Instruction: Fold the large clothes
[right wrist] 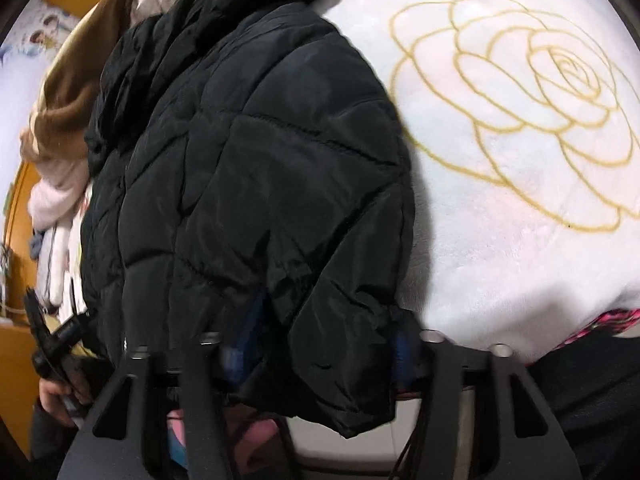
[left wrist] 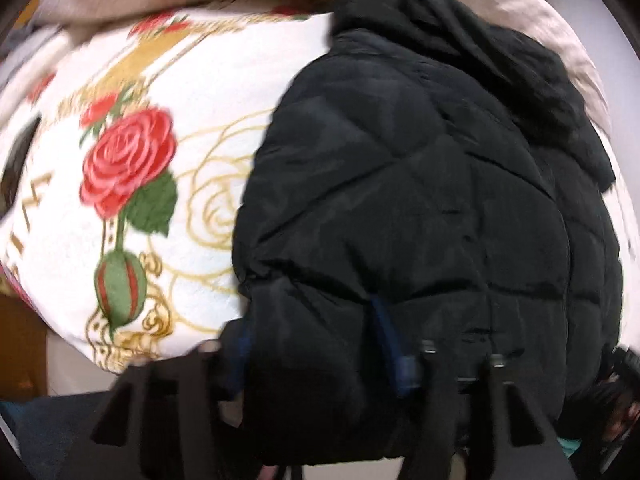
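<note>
A white plush blanket with roses carries the black quilted puffer jacket — its hem bunched between both grippers' fingers, left gripper and right gripper each clamped on it.

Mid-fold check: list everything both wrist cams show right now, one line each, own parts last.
jacket: one, black quilted puffer, lying on the blanket, its near hem at both claws.
blanket: one, white with gold outline roses and red roses, spread under the jacket.
brown garment: one, brown, bunched beyond the jacket's far end.
pink garment: one, pale pink, beside the brown one.
left claw: black with blue pads, jacket hem between its fingers; grip too blurred to confirm.
right claw: black with blue pads, jacket hem between its fingers; grip unclear.
hand: one, holding the left claw's handle, lower left of the right view.
</note>
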### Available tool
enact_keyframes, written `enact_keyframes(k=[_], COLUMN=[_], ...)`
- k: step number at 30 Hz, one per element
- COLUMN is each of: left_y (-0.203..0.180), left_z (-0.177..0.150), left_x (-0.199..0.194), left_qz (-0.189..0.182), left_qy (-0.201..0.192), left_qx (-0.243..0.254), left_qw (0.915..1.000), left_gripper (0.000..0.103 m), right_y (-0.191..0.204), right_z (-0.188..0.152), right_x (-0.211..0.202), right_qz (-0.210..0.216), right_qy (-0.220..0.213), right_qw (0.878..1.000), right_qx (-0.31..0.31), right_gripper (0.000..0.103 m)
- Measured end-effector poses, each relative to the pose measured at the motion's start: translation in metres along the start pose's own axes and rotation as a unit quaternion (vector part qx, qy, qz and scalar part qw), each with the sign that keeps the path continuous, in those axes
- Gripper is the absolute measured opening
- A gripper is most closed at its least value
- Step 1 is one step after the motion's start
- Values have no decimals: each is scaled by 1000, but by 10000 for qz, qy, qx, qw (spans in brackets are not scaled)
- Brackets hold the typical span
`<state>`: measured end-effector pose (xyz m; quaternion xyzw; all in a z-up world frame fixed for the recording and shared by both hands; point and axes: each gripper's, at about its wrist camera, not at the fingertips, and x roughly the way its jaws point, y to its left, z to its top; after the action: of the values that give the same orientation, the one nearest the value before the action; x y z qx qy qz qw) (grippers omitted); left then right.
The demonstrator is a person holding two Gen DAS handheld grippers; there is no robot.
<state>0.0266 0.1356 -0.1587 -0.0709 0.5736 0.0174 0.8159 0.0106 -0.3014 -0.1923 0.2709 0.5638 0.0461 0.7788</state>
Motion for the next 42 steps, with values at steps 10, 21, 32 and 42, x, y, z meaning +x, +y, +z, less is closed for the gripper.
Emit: enact_keyframes(k=[10, 21, 32, 42], left_y=[-6, 9, -2, -38], left_z=[-2, -23, 80, 238], left_x=[-105, -161, -181, -94], left_qz=[-626, -1086, -1463, -1224], left_qy=[-995, -1297, -1979, -1800], left_qx=[124, -18, -435, -502], left_qw=[9930, 9856, 9683, 9747], left_gripper=[15, 15, 15, 16], right_y=[34, 3, 50, 64], right_z=[-9, -39, 68, 243], right_x=[-90, -149, -183, -99], right_qz=[744, 1182, 1613, 1108], right_qy=[-816, -1140, -1903, -1573], right_qw=[9925, 9863, 9682, 9810], right_qx=[-522, -138, -211, 255], right_gripper=[12, 12, 12, 15])
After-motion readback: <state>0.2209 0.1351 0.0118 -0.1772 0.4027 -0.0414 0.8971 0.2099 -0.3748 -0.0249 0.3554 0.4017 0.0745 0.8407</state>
